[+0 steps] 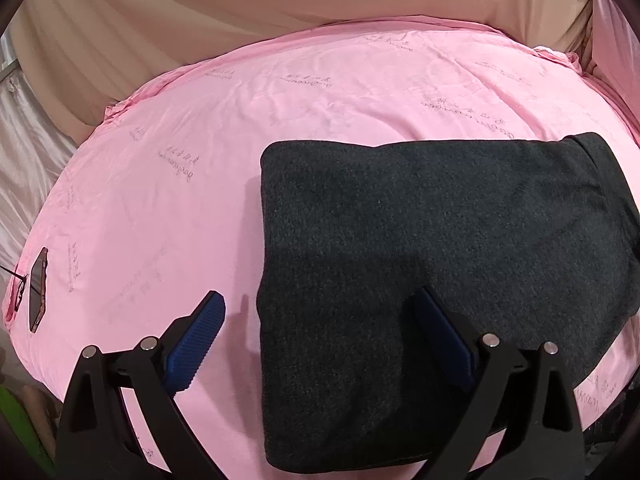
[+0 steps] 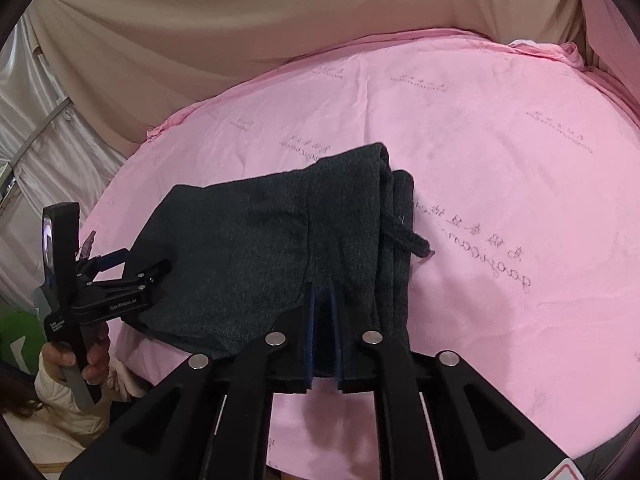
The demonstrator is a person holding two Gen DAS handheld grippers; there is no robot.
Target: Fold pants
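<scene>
Dark grey pants (image 1: 440, 220) lie folded into a thick rectangle on the pink sheet (image 1: 180, 208). My left gripper (image 1: 320, 300) is open wide and straddles the fold's left edge: one blue pad is over the sheet, the other over the cloth. In the right wrist view the pants (image 2: 260, 240) show stacked layers and a loose drawstring (image 2: 416, 246) at their right end. My right gripper (image 2: 324, 292) sits at the near edge of the pants. Its blue pads stand a narrow gap apart with grey cloth showing between them, not squeezed. The left gripper (image 2: 136, 262) appears at the pants' left end.
A phone (image 1: 38, 288) lies at the sheet's left edge. Beige curtains (image 1: 200, 8) hang behind the bed. The pink sheet (image 2: 500, 200) stretches bare to the right of the pants. A person's hand (image 2: 92, 360) in a white sleeve holds the left gripper's handle.
</scene>
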